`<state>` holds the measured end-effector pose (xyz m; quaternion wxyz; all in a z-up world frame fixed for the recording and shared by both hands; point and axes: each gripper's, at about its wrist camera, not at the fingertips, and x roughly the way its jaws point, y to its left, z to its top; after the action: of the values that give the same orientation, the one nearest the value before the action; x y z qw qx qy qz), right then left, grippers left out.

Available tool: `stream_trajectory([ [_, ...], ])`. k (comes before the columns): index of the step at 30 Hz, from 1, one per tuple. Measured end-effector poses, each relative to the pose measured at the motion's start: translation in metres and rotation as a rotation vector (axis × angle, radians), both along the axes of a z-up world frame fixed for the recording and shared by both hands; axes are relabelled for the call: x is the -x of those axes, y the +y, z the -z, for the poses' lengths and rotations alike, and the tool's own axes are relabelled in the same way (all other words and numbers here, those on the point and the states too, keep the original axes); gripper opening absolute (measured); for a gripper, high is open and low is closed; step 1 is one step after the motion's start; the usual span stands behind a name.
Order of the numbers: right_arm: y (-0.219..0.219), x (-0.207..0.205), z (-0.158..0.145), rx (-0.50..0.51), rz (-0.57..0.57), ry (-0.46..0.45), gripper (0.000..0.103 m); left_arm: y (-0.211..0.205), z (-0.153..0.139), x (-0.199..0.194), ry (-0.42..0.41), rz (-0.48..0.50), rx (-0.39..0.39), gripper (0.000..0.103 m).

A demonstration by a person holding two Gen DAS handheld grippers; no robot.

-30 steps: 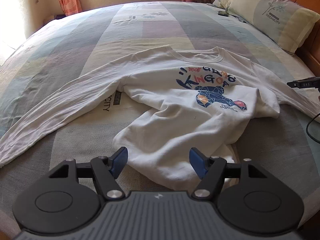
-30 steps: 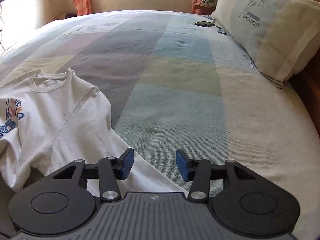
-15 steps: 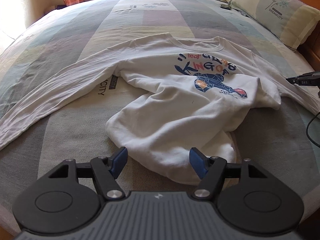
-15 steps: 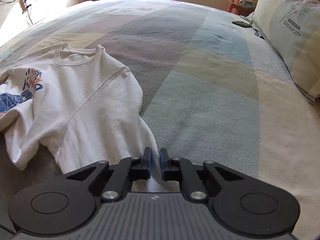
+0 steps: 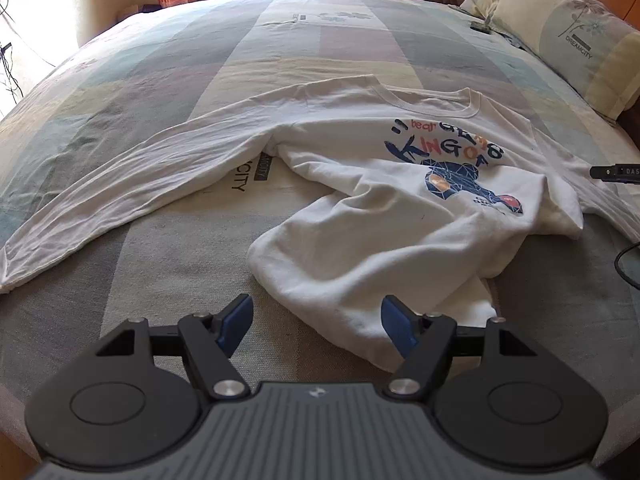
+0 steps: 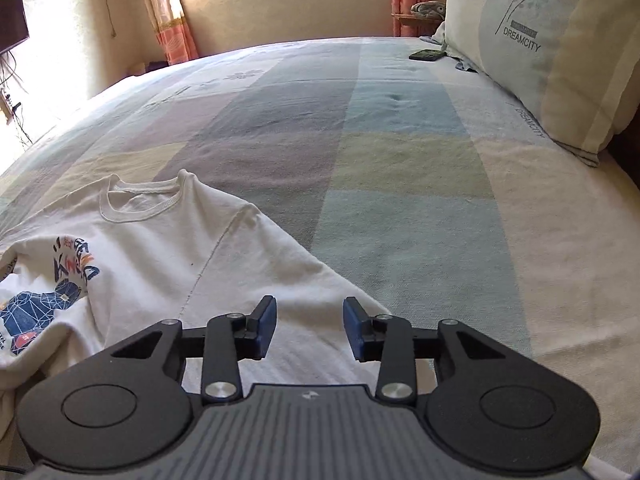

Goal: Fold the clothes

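Note:
A white long-sleeved shirt (image 5: 400, 208) with a blue and orange bear print lies rumpled, front up, on the bed. One sleeve (image 5: 120, 184) stretches far to the left; the hem is bunched toward me. My left gripper (image 5: 316, 322) hangs open just above the hem's near edge, holding nothing. In the right wrist view the shirt's shoulder and other sleeve (image 6: 288, 280) run under my right gripper (image 6: 310, 326), which is open over the sleeve with nothing pinched. The right gripper's tip (image 5: 612, 171) pokes in at the right edge of the left wrist view.
The bed (image 6: 400, 160) has a pastel checked cover. A large pillow (image 6: 552, 52) leans at the right by the wooden headboard. A dark phone (image 6: 427, 55) lies near it. A black cable (image 5: 626, 264) curls at the bed's right edge. Curtains and a window stand beyond.
My right gripper, shut on the sleeve half a second ago, has opened and let it go. The left gripper stayed open and shifted slightly left along the hem.

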<state>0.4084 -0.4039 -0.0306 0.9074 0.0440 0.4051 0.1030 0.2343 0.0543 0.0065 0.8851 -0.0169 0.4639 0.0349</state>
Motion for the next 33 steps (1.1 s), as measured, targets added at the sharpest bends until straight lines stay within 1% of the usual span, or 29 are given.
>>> stream_trajectory([
  [2,-0.013,-0.002,0.013,0.045,0.076,0.037,0.044,0.005,0.0,0.003,-0.003,-0.024,0.011,0.072],
  [3,-0.025,-0.001,0.017,0.054,0.129,0.05,0.043,0.009,0.001,0.004,-0.005,-0.04,0.017,0.072],
  [4,-0.037,0.002,0.016,0.038,0.176,0.049,0.043,0.012,0.001,0.006,-0.008,-0.056,0.023,0.072],
  [6,-0.058,0.018,0.007,0.009,0.284,0.041,0.05,0.019,0.003,0.009,-0.012,-0.088,0.038,0.072],
  [7,-0.069,0.027,0.002,-0.004,0.341,0.037,0.052,0.023,0.004,0.01,-0.014,-0.104,0.046,0.072],
  [8,-0.076,0.037,-0.003,-0.032,0.372,0.026,0.056,0.025,0.005,0.011,-0.015,-0.113,0.052,0.072],
  [9,-0.078,0.048,-0.004,-0.063,0.373,0.021,0.063,0.028,0.006,0.012,-0.016,-0.121,0.057,0.072],
  [10,-0.078,0.057,-0.003,-0.091,0.368,0.022,0.066,0.031,0.008,0.012,-0.016,-0.126,0.065,0.072],
  [11,-0.076,0.062,0.001,-0.084,0.371,0.029,0.071,0.034,0.01,0.013,-0.015,-0.13,0.073,0.072],
  [13,-0.069,0.067,0.011,-0.03,0.389,0.051,0.072,0.038,0.012,0.014,-0.015,-0.13,0.075,0.072],
  [14,-0.066,0.07,0.016,-0.003,0.398,0.061,0.07,0.04,0.012,0.015,-0.016,-0.13,0.076,0.072],
  [16,-0.051,0.069,0.012,0.043,0.428,0.086,0.072,0.045,0.014,0.014,-0.027,-0.107,0.094,0.073],
  [17,-0.043,0.067,0.008,0.064,0.445,0.099,0.074,0.048,0.015,0.013,-0.033,-0.095,0.103,0.074],
  [18,-0.032,0.067,0.004,0.067,0.426,0.093,0.077,0.051,0.016,0.012,-0.038,-0.084,0.112,0.075],
  [19,-0.018,0.069,-0.001,0.047,0.379,0.078,0.078,0.053,0.017,0.012,-0.044,-0.072,0.121,0.077],
  [21,0.013,0.074,-0.008,-0.009,0.282,0.065,0.089,0.059,0.019,0.011,-0.056,-0.048,0.14,0.077],
  [25,0.089,0.093,-0.02,-0.128,0.109,0.062,0.09,0.07,0.023,0.008,-0.08,0.0,0.176,0.077],
  [27,0.126,0.103,-0.025,-0.182,0.025,0.066,0.092,0.077,0.025,0.009,-0.08,0.021,0.174,0.077],
  [33,0.241,0.144,-0.019,-0.135,-0.237,0.162,0.094,0.098,0.029,0.013,-0.08,0.084,0.165,0.078],
])
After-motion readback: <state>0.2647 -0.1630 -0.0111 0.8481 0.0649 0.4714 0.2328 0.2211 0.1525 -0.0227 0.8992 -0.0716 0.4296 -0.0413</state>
